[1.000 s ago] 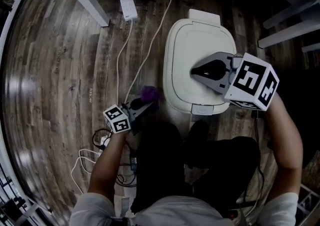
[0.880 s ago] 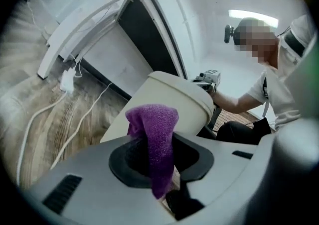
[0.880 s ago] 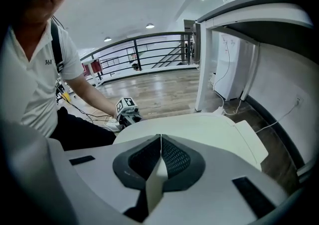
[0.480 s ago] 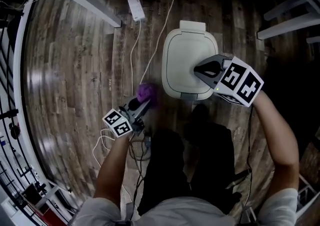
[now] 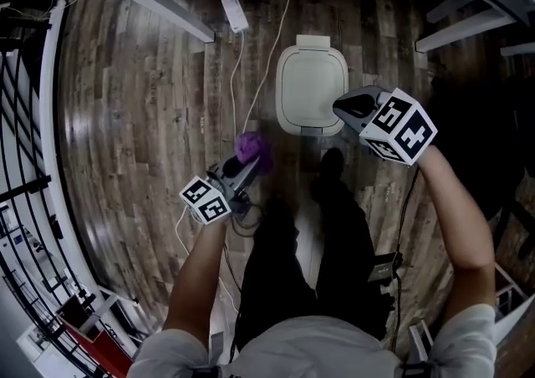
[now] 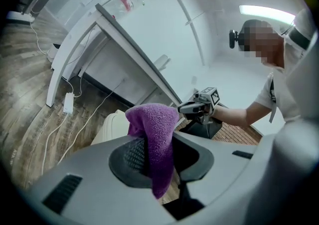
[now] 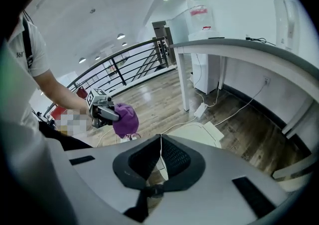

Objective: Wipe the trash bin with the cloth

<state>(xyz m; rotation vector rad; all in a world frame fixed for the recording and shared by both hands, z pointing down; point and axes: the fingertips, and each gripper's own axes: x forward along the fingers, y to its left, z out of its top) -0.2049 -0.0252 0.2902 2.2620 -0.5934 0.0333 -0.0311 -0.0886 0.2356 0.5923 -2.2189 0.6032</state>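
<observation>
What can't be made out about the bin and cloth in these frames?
- Trash bin sides: head view shows only its top, from above.
- Bin, left gripper view: mostly hidden behind the purple cloth and left tongs.
- Dirt on the bin: too small in every view.
- Cloth's full size: bunched in the left tongs, every view.

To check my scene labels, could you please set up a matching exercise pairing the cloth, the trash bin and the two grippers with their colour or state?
Column one:
1 cloth
2 trash bin
3 left gripper
4 right gripper

Column two:
A jaws together, nothing between them
B purple, bunched up
C white, closed
D jaws clamped on fabric

Pairs: 1-B, 2-C, 3-D, 4-A.
</observation>
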